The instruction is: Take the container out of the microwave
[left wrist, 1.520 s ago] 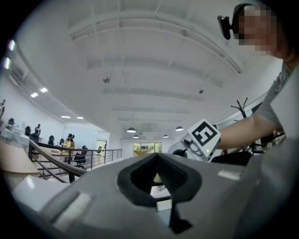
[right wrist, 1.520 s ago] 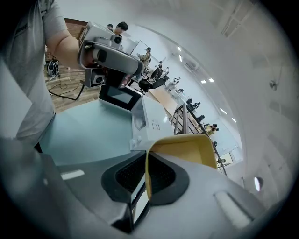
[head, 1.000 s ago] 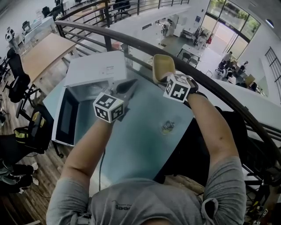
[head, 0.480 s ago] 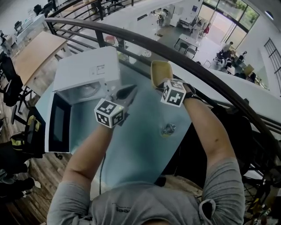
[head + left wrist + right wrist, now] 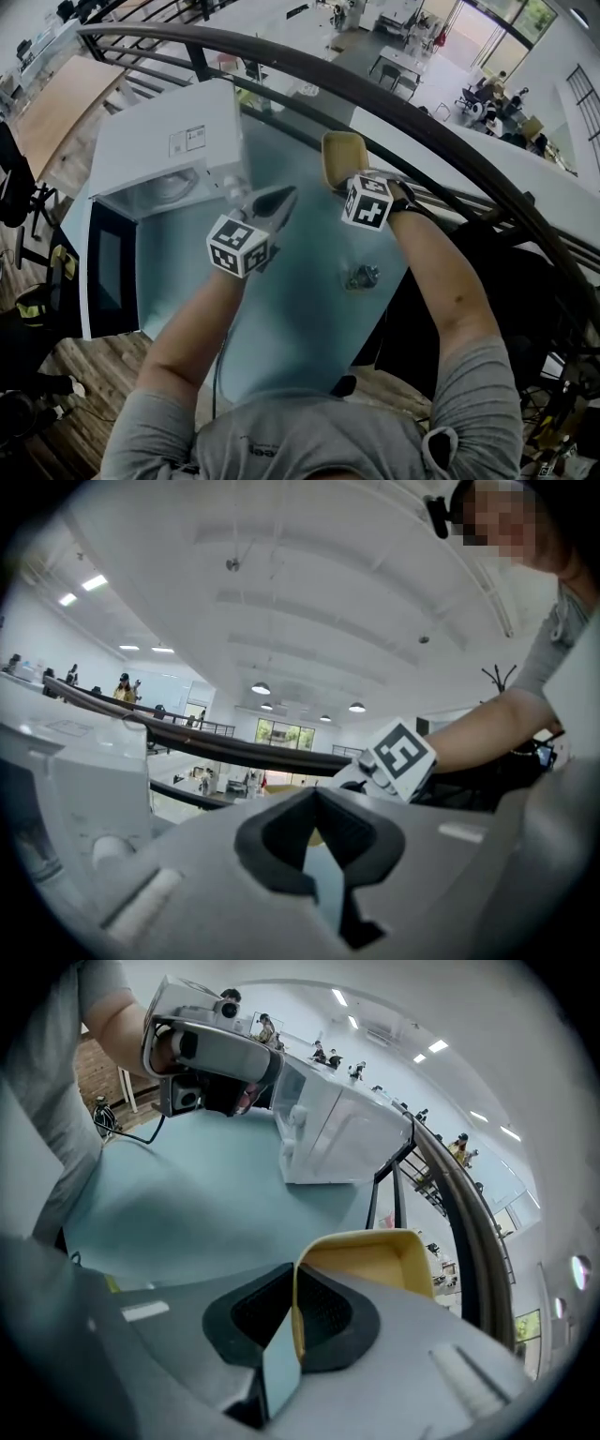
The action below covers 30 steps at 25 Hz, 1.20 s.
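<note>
Right tool [image 5: 295, 1316] clamping container [image 5: 375, 1260] wall, clear of microwave [image 5: 337, 1138]

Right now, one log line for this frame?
stage: container out of microwave | right tongs: shut on container wall, held above table | left tongs: shut, empty | door: open

right claw [image 5: 349, 180] holds yellow container [image 5: 343, 155] | above table [image 5: 300, 319] | microwave [image 5: 169, 150] door [image 5: 105, 272] open
</note>
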Each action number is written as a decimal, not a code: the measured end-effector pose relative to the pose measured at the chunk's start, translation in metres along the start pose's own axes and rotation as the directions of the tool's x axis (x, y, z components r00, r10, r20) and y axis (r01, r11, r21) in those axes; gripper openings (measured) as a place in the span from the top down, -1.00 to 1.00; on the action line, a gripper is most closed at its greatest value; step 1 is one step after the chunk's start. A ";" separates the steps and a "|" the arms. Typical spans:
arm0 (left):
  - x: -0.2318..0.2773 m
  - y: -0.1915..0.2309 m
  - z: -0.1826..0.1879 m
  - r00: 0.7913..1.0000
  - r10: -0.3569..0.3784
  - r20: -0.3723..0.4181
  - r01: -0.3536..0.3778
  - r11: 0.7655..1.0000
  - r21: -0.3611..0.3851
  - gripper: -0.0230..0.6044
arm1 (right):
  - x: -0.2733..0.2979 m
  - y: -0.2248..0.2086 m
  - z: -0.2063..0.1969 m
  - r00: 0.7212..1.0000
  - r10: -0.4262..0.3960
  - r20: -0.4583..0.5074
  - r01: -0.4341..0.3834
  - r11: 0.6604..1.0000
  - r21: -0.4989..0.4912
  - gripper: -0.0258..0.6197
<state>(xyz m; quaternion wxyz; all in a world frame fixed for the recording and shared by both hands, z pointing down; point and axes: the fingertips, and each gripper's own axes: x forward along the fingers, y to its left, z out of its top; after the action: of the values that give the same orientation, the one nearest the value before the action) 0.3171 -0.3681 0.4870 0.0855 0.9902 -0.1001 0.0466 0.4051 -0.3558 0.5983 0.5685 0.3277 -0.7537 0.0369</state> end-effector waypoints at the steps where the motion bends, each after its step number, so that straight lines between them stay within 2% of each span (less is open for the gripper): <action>1: 0.003 0.001 -0.006 1.000 -0.001 -0.004 0.001 1.000 -0.005 0.88 | 0.007 0.001 -0.004 1.000 0.007 -0.003 -0.007 1.000 0.004 0.86; 6: 0.017 0.005 -0.038 0.999 -0.006 -0.040 0.005 1.000 -0.024 0.88 | 0.033 0.006 -0.018 1.000 0.029 -0.007 -0.029 0.999 0.018 0.86; 13: 0.032 0.003 -0.065 0.997 -0.019 -0.072 0.018 1.000 -0.021 0.88 | 0.061 0.014 -0.033 0.999 0.053 -0.011 -0.053 0.998 0.031 0.86; 21: 0.043 -0.002 -0.103 0.990 -0.023 -0.139 0.025 1.000 0.010 0.88 | 0.087 0.023 -0.046 0.997 0.064 -0.031 -0.064 0.998 0.014 0.86; 30: 0.045 -0.001 -0.126 0.988 -0.031 -0.154 0.032 1.000 0.002 0.88 | 0.117 0.039 -0.061 0.995 0.083 -0.060 -0.084 0.996 -0.006 0.86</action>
<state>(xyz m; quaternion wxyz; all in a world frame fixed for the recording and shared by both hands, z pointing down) 0.3511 -0.3536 0.6152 0.0918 0.9853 -0.0776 0.1215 0.4187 -0.3523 0.7345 0.5900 0.2921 -0.7497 0.0671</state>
